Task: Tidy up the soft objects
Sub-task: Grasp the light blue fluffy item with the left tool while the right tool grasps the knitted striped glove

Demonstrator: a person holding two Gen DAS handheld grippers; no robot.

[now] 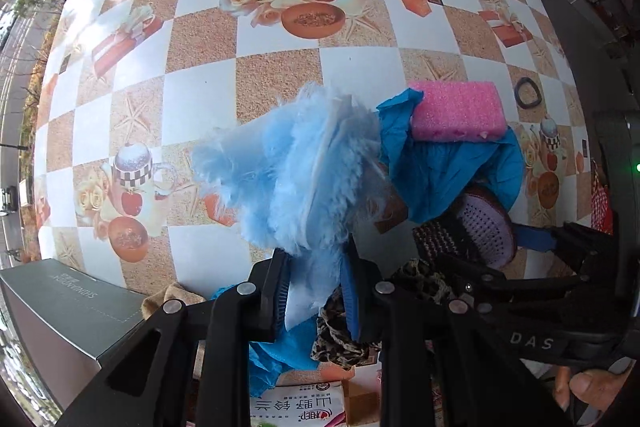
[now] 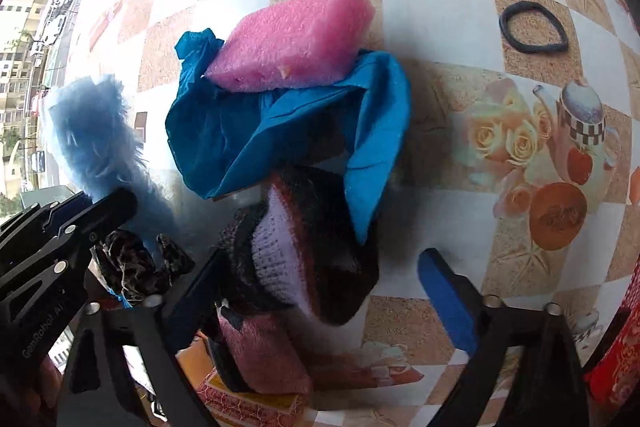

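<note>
Item 1. Blue fluffy piece (image 1: 288,171): long-pile plush, light and limp. It stood up from the left tool (image 1: 316,291), whose jaws were nearly closed and pinching its lower end, beside the heap near the bench's (image 1: 280,75) near edge. Judged easy to lift but prone to flop and shed; the hold at the dense base looked sound.

Item 2. Knitted piece (image 2: 308,263): dark, lilac and pink yarn, soft and springy, lying at the near side of the heap. The right tool (image 2: 320,287) stood about half open astride it, one pad against its left flank, the other clear to the right; nothing was gripped. Best taken across the thick folded middle.

Item 3. Blue cloth (image 2: 280,131): thin, crumpled, probably slippery and light; partly under item 4 and draped over item 2. A bunched fold would serve better than a single edge.

Item 4. Pink sponge block (image 2: 296,39): light, compressible, resting on the cloth at the far side of the heap. Grip across the short sides.

Item 5. Leopard-print fabric (image 1: 340,335): crumpled below the left tool.

Item 6. Dark hair band (image 2: 534,29): loose loop, lying apart toward the bench's right edge.
</note>
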